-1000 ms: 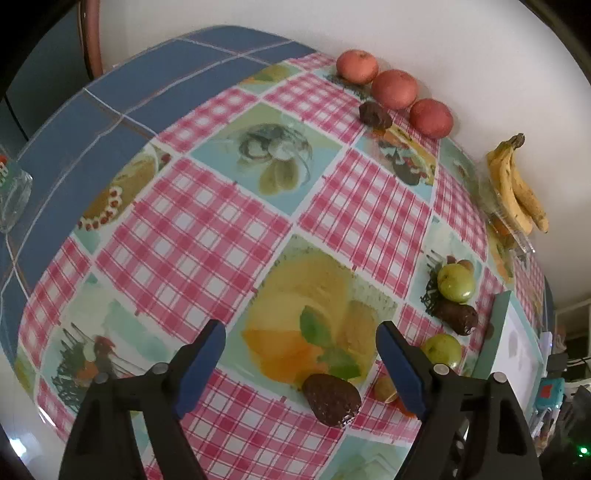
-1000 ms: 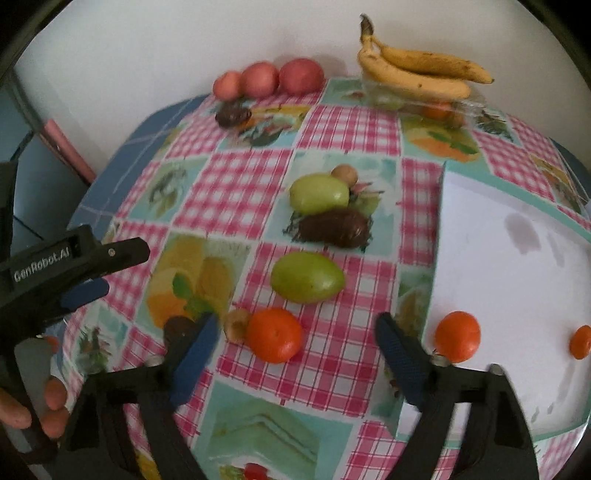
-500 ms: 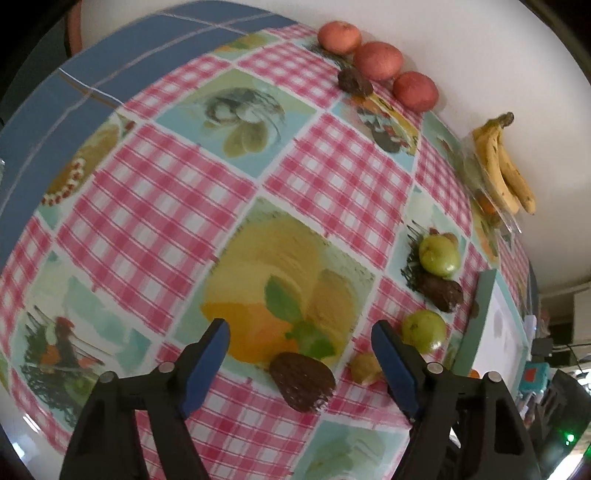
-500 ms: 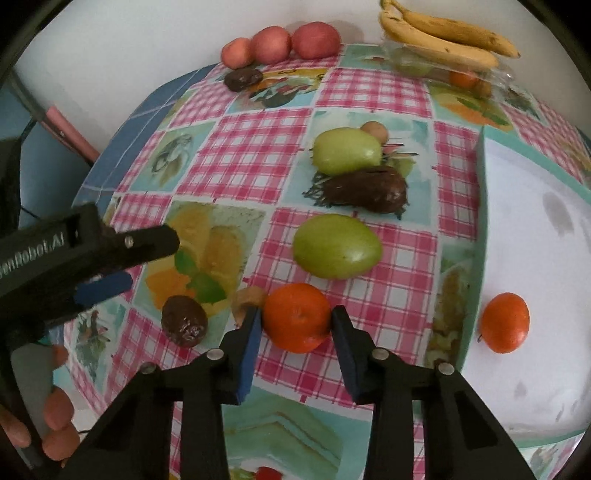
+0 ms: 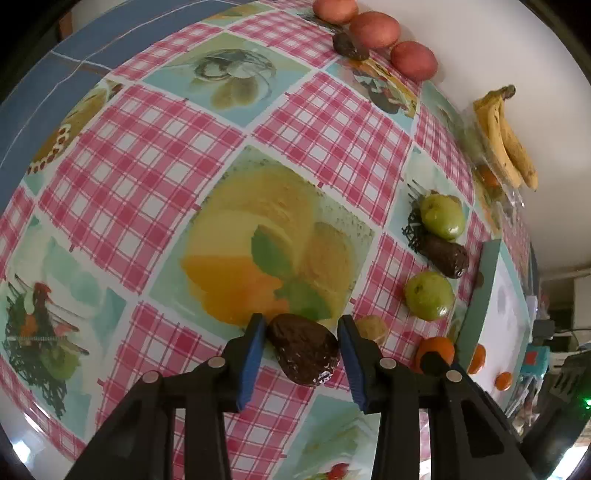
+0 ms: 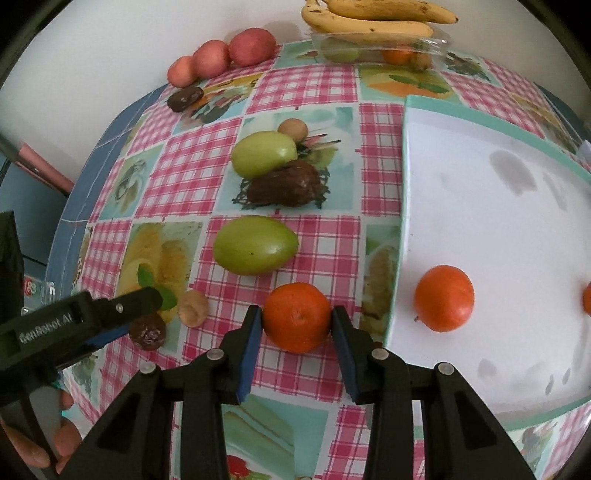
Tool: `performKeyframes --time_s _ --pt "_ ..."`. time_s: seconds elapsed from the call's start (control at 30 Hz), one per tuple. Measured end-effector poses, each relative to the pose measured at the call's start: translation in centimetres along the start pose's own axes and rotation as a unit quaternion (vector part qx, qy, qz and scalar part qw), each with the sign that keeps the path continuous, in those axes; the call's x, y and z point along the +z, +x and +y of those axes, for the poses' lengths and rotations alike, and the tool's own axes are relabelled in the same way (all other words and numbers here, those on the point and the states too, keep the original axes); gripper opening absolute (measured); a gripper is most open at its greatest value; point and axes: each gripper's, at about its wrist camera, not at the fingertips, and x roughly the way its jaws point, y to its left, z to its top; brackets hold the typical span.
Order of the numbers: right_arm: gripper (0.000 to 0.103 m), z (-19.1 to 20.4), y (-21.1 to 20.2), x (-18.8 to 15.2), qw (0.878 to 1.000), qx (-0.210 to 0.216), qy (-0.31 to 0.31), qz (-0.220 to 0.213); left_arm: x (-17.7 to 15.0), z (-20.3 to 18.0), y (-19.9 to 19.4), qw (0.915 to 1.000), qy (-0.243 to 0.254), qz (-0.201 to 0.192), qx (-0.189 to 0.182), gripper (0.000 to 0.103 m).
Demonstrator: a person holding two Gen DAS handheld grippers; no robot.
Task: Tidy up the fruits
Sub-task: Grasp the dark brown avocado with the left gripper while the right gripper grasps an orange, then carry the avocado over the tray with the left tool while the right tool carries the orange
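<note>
The left gripper (image 5: 301,338) has just been closing its jaws, and its blue pads now sit against both sides of a dark brown wrinkled fruit (image 5: 303,349) lying on the checked worktop (image 5: 140,177). The right gripper (image 6: 297,319) is narrowed too, its pads pressing the left and right flanks of an orange (image 6: 296,316) that rests on the cloth just left of a white tray (image 6: 491,221). A second orange (image 6: 444,298) lies inside that tray, near its left rim. Just beyond the held orange sits a green fruit (image 6: 255,244), and farther back another green one touches a brown fruit. Bananas (image 6: 373,16) lie at the far edge by the wall.
</note>
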Motion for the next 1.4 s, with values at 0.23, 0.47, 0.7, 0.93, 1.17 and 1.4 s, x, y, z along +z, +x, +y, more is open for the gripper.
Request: performKeyframes --time_s 0.23,0.47,0.7,0.93,1.17,1.4 --pt "0.040 -0.5 -0.3 -0.2 1.000 -0.001 0.003 0.002 0.5 0.2 -1.9 0.9992 -0.005 -0.037 -0.009 0.042" --pt "0.040 -1.2 -2.7 0.3 0.999 0.017 0.015 -0.034 0.6 -1.1 -3.9 0.9970 0.021 -0.070 -0.026 0.042" --pt "0.040 -2.9 -5.3 1.0 0.996 0.018 0.038 -0.074 0.3 -4.6 -4.3 0.9931 0.069 -0.085 -0.043 0.042" --pt "0.040 -8.5 -7.2 1.1 0.990 -0.051 0.096 -0.093 -1.7 -9.2 -3.5 0.9853 0.138 -0.077 -0.066 0.042" --pt "0.040 -14.9 -8.5 0.1 0.975 -0.113 0.167 -0.093 -4.7 -14.8 -2.0 0.9694 0.222 -0.052 -0.092 0.042" --pt "0.040 -17.4 -10.0 -0.8 0.969 -0.134 0.185 -0.099 -8.7 -19.7 0.5 0.9464 0.310 -0.018 -0.090 0.042"
